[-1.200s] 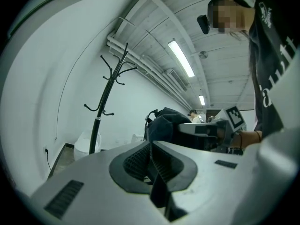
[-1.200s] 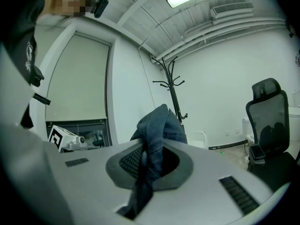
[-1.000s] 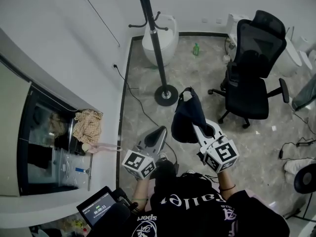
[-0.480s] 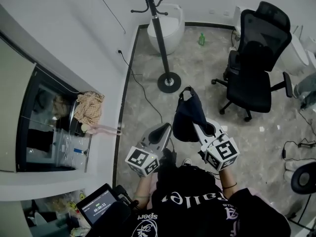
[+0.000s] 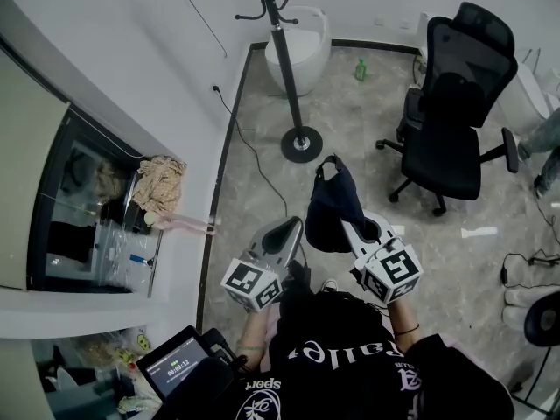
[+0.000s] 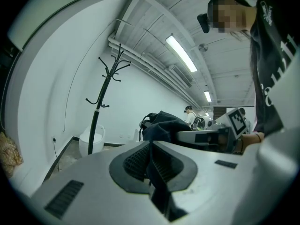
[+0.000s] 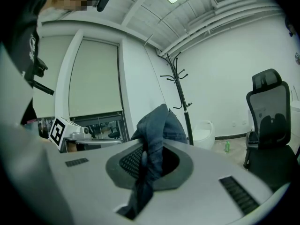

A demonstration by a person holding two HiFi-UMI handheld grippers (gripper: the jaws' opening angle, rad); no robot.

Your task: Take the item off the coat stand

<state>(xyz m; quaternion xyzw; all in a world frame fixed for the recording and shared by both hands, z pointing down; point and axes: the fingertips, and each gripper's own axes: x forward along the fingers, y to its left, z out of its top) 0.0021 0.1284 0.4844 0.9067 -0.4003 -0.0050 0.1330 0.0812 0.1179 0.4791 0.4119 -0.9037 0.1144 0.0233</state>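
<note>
A dark blue denim garment (image 5: 332,204) hangs bunched from my right gripper (image 5: 346,226), which is shut on it. In the right gripper view the cloth (image 7: 159,125) runs up out of the closed jaws (image 7: 149,153). My left gripper (image 5: 293,227) is shut just left of the garment, and I see no cloth caught between its pads (image 6: 150,146). The black coat stand (image 5: 284,59) rises from its round base (image 5: 300,143) beyond both grippers. Its hooks (image 7: 174,74) are bare where I can see them.
A black office chair (image 5: 451,112) stands at the right. A white round tub (image 5: 302,46) and a green bottle (image 5: 360,68) sit by the far wall. A cable (image 5: 249,151) trails along the left wall. A crumpled cloth (image 5: 157,186) lies on the sill at the left.
The head view has shifted a little. Both grippers and the garment keep the same pose.
</note>
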